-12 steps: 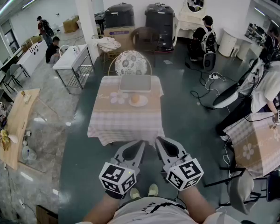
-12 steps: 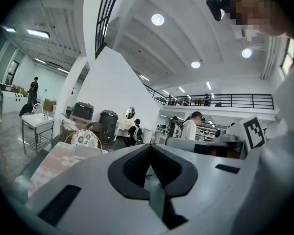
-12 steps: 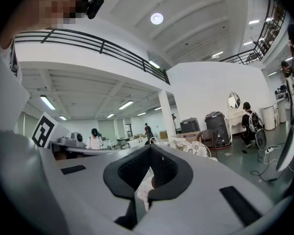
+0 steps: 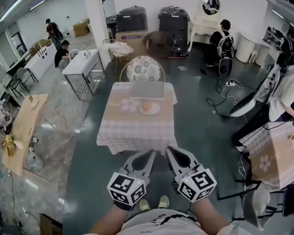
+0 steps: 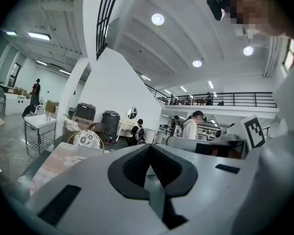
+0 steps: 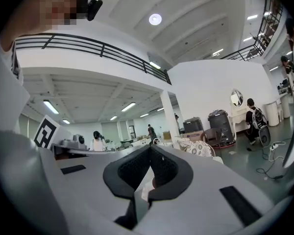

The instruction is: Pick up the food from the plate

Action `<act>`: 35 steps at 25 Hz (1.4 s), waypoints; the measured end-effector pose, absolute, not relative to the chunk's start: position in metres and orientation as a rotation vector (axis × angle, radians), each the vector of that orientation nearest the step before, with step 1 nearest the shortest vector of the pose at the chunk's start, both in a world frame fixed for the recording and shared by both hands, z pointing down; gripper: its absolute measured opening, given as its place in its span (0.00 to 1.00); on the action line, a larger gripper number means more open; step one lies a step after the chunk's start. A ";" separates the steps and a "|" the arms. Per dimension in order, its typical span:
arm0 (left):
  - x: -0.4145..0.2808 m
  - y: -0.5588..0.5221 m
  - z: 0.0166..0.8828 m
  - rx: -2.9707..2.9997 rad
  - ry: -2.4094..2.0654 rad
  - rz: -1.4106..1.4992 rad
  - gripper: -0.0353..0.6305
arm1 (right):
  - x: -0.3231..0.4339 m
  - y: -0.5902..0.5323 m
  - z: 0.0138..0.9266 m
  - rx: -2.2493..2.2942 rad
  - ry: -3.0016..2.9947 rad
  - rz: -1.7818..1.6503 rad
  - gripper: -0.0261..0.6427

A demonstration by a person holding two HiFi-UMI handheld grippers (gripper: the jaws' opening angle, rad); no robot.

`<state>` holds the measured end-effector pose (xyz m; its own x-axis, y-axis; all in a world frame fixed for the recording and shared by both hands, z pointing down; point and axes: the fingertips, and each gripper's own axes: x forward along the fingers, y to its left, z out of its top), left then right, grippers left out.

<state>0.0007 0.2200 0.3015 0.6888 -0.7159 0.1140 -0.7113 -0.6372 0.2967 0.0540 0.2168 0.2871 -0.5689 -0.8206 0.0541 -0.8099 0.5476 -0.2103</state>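
Table (image 4: 132, 129) straight ahead, chair (image 4: 143, 68) behind its far edge, tray (image 4: 148, 90) on the far side, plate (image 4: 150, 109) holding food (image 4: 147, 106) just before it, left gripper (image 4: 146, 154) and right gripper (image 4: 171, 151) side by side off the near edge.

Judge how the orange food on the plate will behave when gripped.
The food looks rounded, so it may roll on the plate if nudged. It seems small, so probably light. Softness cannot be judged from this far.
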 end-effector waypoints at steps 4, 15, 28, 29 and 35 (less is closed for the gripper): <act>0.000 0.223 0.303 2.583 -1.160 -0.012 0.06 | 0.062 0.220 0.289 -1.428 2.714 -0.324 0.06; -0.010 0.202 0.297 2.518 -1.312 -0.034 0.06 | 0.099 0.208 0.285 -1.394 2.692 -0.310 0.06; 0.004 0.173 0.304 2.510 -1.348 -0.004 0.06 | 0.117 0.173 0.297 -1.415 2.671 -0.371 0.06; 0.004 0.168 0.306 2.511 -1.346 -0.003 0.06 | 0.116 0.168 0.300 -1.419 2.675 -0.374 0.06; -0.009 0.122 0.322 2.516 -1.337 0.003 0.06 | 0.096 0.122 0.310 -1.438 2.694 -0.373 0.06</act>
